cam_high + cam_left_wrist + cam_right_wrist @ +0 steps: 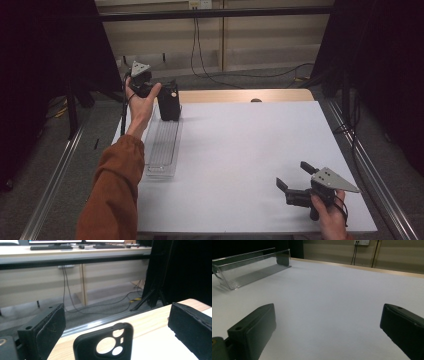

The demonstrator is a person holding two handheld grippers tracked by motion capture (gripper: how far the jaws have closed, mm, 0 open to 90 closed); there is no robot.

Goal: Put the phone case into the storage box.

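Left gripper view: phone case (103, 345) bottom cut off.

Dim room, light falling softly from above onto the flat white table top (250, 150); black curtains (45, 75) swallow both sides, shadows stay faint, and the near black padded jaws blur in both gripper views.

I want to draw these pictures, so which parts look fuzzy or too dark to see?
High view: both side edges are almost black, while the white table is evenly lit. Left gripper view: the near pads look soft and fuzzy, and the black phone case is sharper. Right gripper view: the clear tray catches pale glints, and its pads are dim and blurry.
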